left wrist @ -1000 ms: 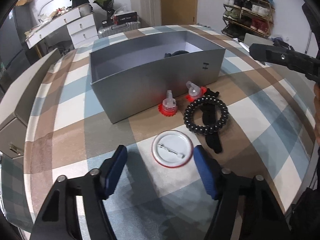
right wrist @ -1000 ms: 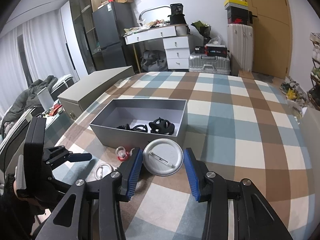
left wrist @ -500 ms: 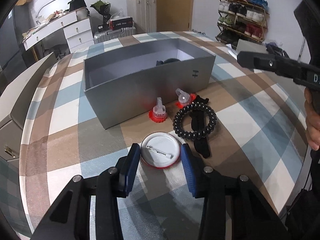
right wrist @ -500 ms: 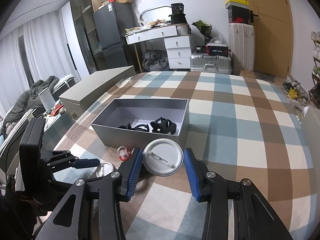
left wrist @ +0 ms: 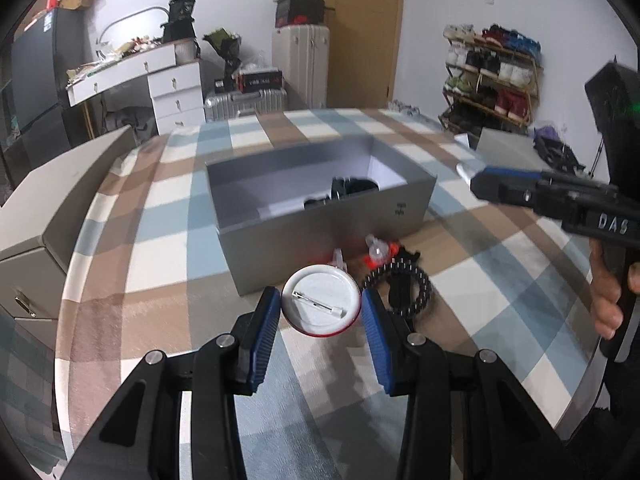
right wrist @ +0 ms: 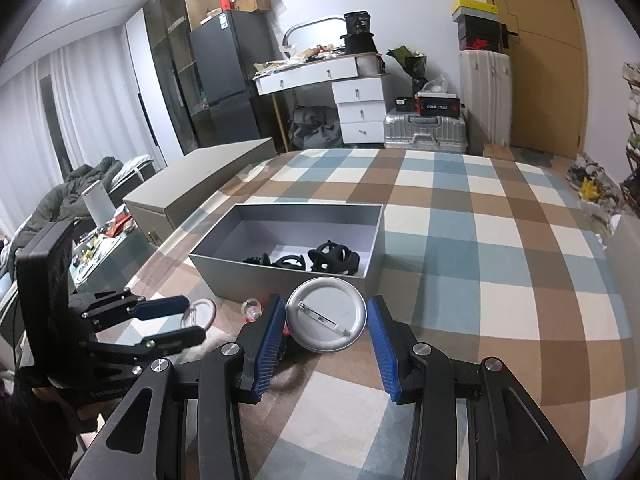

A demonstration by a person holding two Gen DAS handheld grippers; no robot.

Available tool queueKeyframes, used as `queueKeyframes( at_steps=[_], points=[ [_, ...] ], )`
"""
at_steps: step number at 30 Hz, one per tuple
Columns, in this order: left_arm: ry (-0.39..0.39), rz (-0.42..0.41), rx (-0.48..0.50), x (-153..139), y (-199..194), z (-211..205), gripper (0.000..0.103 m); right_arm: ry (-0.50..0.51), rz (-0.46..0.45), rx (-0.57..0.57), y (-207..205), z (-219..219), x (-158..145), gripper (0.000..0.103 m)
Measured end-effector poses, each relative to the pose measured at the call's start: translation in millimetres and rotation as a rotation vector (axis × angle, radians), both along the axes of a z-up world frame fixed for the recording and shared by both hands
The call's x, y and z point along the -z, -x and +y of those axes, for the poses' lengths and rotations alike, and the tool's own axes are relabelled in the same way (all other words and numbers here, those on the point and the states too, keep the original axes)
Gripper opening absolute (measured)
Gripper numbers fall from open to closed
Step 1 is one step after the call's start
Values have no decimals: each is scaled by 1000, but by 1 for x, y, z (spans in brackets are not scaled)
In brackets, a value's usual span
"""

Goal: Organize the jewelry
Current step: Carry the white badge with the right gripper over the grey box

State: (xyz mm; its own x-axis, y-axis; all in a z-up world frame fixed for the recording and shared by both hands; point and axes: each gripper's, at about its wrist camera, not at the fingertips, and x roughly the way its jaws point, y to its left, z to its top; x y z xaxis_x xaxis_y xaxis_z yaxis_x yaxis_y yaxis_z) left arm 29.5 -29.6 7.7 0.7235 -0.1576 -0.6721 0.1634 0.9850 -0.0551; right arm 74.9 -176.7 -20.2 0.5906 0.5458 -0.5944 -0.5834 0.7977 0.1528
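**L wrist view:** left tongs (left wrist: 319,294) are gripping a red-rimmed badge (left wrist: 320,312) by its rim, pin side facing up, both blue pads pressing on its edges. The badge is hanging clear of the table (left wrist: 160,240), near side of the grey box (left wrist: 320,232). An edge grip probably suits a disc too flat to pinch any other way. Just beyond it, a black coil hair tie (left wrist: 420,292) and two red-based bits (left wrist: 376,254) are lying vs. the box's near wall, not yet sorted. Far right, right tongs (left wrist: 480,186) are hovering w/ something silvery at their tip, above the box's right end.

**R wrist view:** right tongs are clamping a silver badge (right wrist: 326,318) the same way, rim between pads, pin side up, just near of the box's near wall. Box is sitting open and already holding black pieces (right wrist: 334,258) at its right end, so it's likely the drop spot. Left tongs are showing at left, w/ a pale round thing between them, prob. their badge, hard to tell here. Both badges look ready to go over the wall & in.
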Motion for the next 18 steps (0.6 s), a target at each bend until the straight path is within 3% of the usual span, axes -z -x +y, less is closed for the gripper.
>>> queueKeyframes(
  at_steps=[18],
  points=[
    [99, -128, -75, -25, -22, 18, 36, -63, -31, 29, -12, 4, -12, 42]
  ],
)
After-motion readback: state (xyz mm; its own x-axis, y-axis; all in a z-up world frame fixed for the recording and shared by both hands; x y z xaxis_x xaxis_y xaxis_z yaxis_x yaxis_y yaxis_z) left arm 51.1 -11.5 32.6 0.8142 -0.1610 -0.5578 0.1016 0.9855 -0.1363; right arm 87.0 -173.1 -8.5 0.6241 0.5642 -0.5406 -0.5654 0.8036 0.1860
